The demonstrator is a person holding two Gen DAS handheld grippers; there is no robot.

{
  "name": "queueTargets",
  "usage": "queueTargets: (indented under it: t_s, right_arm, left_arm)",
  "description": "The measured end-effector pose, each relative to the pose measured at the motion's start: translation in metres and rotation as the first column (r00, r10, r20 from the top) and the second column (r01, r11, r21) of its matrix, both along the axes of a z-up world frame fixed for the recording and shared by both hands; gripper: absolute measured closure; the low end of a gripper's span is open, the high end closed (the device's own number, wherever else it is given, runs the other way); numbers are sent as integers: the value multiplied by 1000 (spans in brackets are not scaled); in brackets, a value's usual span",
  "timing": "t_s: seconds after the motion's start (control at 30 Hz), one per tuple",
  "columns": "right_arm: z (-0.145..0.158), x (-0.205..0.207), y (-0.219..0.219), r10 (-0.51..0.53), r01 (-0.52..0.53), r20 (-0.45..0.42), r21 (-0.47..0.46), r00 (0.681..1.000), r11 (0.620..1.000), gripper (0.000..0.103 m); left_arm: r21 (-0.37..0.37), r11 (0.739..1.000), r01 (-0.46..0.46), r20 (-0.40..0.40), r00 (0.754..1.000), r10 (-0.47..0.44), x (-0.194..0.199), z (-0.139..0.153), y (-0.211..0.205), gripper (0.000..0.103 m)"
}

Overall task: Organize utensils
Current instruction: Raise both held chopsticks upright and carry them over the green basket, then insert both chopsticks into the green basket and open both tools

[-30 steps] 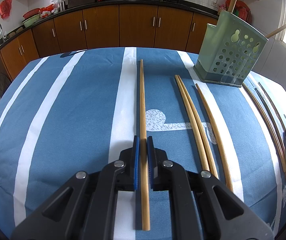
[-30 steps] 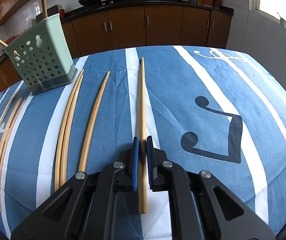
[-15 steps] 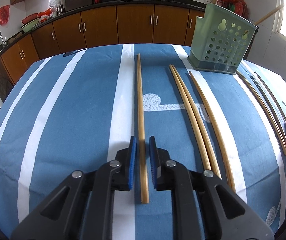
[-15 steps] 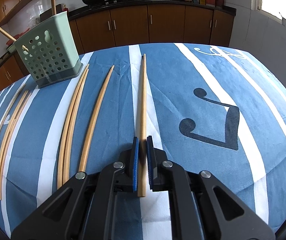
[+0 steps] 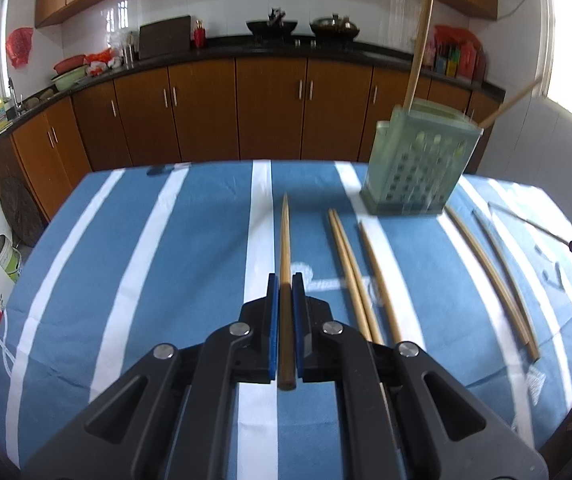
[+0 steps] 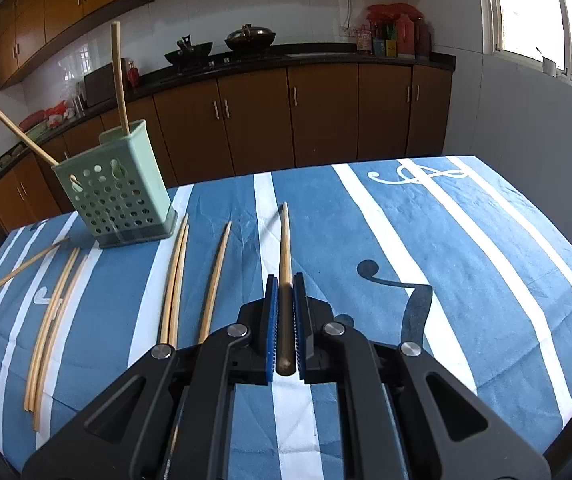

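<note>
1. The left gripper point(image 5: 286, 280) is clamped on one wooden chopstick point(image 5: 285, 240), which lies between its blue pads and points forward over the table, tip clear of the cloth.
2. The right gripper point(image 6: 285, 282) is likewise closed around a second chopstick point(image 6: 285, 240), with that stick's shadow falling on the cloth just to its left.
3. Loose chopsticks point(image 5: 350, 272) lie on the table in roughly parallel lines: a pair touching each other, a single one beside them, and more farther out point(image 6: 52, 312).
4. A pale green perforated utensil holder point(image 6: 118, 196) stands upright near the table's far edge; two long sticks point(image 6: 120, 80) lean out of its top.
5. The table is covered by a blue tablecloth point(image 6: 466, 280) with white stripes and a dark musical-note pattern.
6. Behind it runs a kitchen with brown wooden cabinets point(image 5: 270, 108) under a dark counter, two woks point(image 6: 250, 36) on the stove, white tiled walls, upper cupboards, and bright windows at the sides.
</note>
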State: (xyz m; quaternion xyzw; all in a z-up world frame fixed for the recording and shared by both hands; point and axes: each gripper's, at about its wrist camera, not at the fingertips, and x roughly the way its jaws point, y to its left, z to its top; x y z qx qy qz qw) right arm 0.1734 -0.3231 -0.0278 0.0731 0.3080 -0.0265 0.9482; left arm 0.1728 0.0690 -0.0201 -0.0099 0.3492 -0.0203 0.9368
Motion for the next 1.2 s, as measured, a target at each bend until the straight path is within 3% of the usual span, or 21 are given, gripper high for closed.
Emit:
queueTargets:
  t_s: [0.37,0.7,1.0,1.2]
  right_arm:
    - [32,-10,-3,-15,12,121,28,992,1000,95]
    - [44,-11,-7,-19,14,165,32,986,999,95]
    - [78,-12,-3,0,-7,236,29,972,1000,95]
    - [108,-16,3,50,-78,292,86,955,993,95]
  left_arm:
    - [-74,996,-48,149,987,59,-10,55,12,95]
    - [-76,996,-49,174,983,62,-9,67,14,96]
    - [-50,999,7,244,970,5,-12,102,2,96]
    - [-58,995,79,283,957,-60,-16,133,-16,96]
